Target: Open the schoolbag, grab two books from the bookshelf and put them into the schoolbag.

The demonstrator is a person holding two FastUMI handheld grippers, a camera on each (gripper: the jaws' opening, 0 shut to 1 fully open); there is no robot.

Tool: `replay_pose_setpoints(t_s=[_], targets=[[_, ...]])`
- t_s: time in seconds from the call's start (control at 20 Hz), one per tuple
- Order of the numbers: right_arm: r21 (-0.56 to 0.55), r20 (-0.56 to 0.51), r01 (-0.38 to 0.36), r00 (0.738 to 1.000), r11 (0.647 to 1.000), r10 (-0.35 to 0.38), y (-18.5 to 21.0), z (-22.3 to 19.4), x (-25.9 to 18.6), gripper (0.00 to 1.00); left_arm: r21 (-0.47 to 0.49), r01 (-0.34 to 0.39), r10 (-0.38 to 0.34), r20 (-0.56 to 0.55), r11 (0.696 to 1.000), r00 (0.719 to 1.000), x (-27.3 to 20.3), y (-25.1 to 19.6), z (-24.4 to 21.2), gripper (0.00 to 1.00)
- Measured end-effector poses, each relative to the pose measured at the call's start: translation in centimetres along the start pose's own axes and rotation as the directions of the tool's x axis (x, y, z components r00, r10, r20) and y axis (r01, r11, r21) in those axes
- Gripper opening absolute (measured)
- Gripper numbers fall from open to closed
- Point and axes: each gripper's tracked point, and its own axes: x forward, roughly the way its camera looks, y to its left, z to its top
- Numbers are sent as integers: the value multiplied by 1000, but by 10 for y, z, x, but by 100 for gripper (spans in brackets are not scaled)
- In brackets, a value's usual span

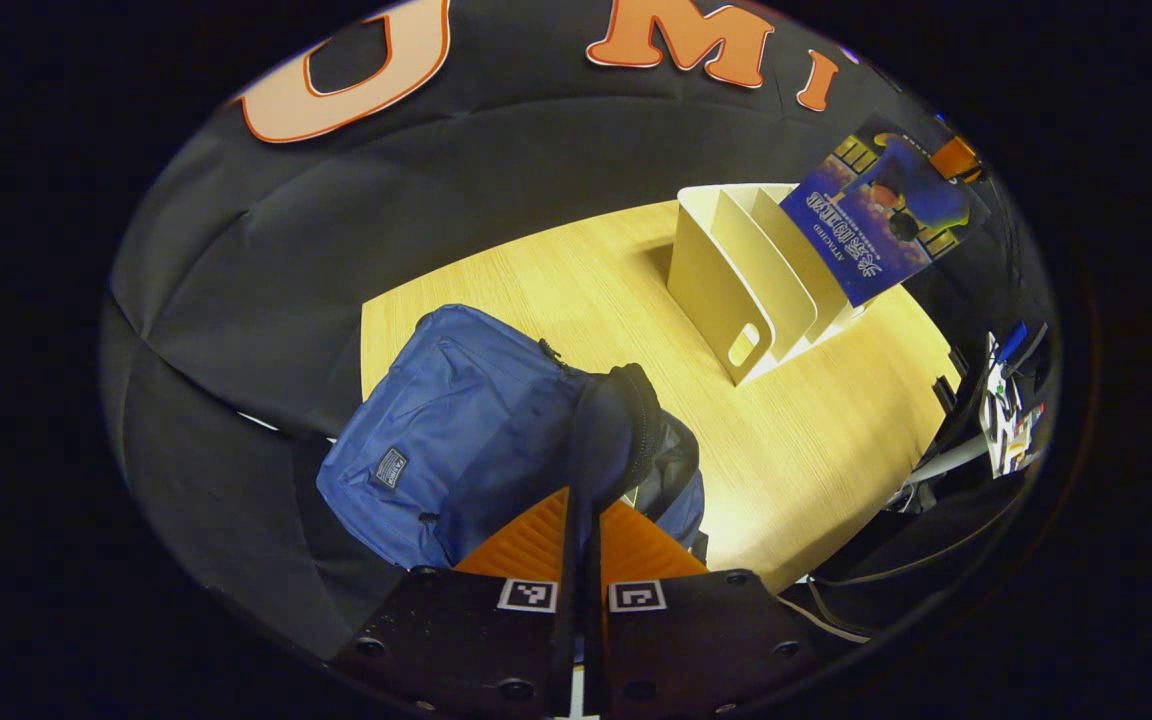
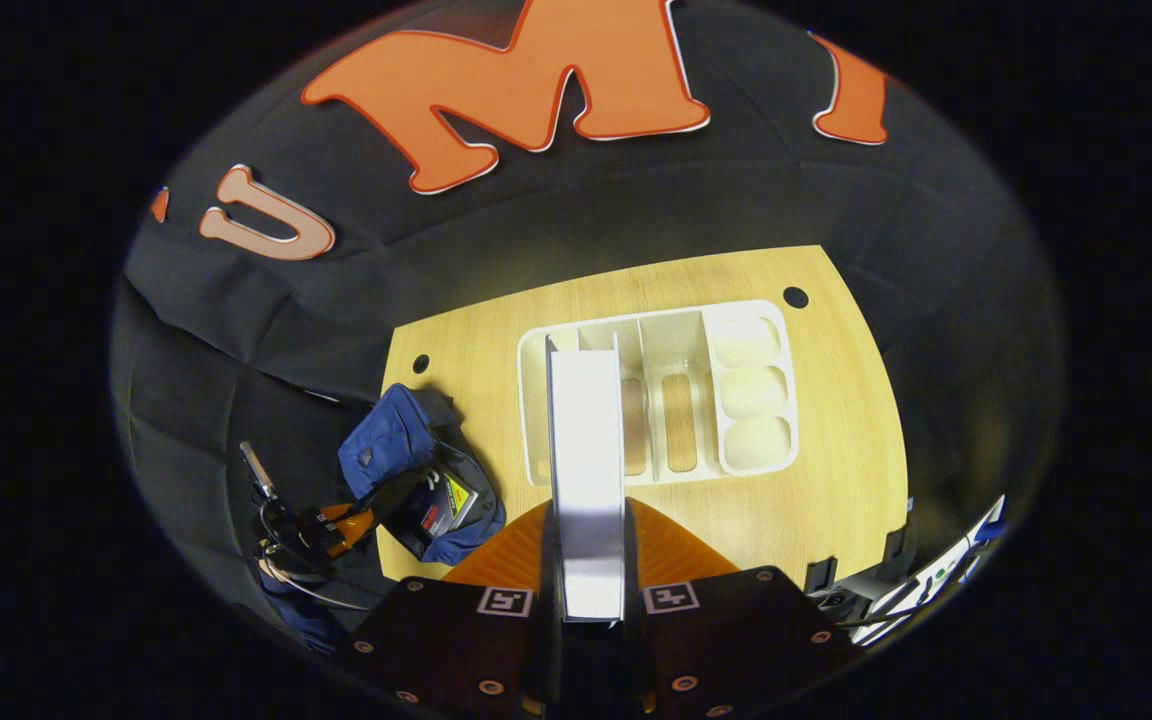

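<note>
The blue schoolbag (image 1: 466, 420) lies at the table's left end. My left gripper (image 1: 581, 540) is shut on the dark rim (image 1: 616, 430) of its opening and holds it up. In the right gripper view the schoolbag (image 2: 386, 450) gapes, with one book (image 2: 441, 505) inside and the left gripper (image 2: 336, 530) at its near edge. My right gripper (image 2: 586, 520) is shut on a second book (image 2: 586, 440), seen edge-on above the white bookshelf (image 2: 736, 380). In the left gripper view that blue-covered book (image 1: 876, 220) hangs over the bookshelf (image 1: 736, 280), with the right gripper (image 1: 954, 157) behind it.
The wooden table (image 1: 816, 440) has bare room between bag and bookshelf. Its far edge meets the black cloth wall. A white stand with small items (image 1: 1006, 410) and cables sits off the table's right side. Two round holes (image 2: 794, 297) mark the table's far corners.
</note>
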Motion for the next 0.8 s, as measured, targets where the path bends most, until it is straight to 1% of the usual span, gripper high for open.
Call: replay_pose_setpoints(t_s=[0.15,0.3,0.4,0.5,0.65,0.8], targets=[[56,11,-63,998,996,63,7,-21,0,25,8,0,0,-12,1000,1000,-1,-2,1,5],[78,3,-135,991,988,135,21,-42,6,25,34,-9,10,-22,999,1000,-3,-3,4,5],[92,-1,-196,980,976,197,38,-54,11,25,40,-19,21,-29,999,999,-5,-3,7,5],[108,9,-239,971,965,240,51,-64,19,25,32,-27,28,-31,999,999,-7,-1,11,5],[148,23,-322,947,935,322,78,-73,27,25,26,-35,36,-35,999,999,-12,4,14,5],[165,14,-360,932,918,362,99,-87,44,24,12,-34,35,-32,999,999,-17,7,20,5]])
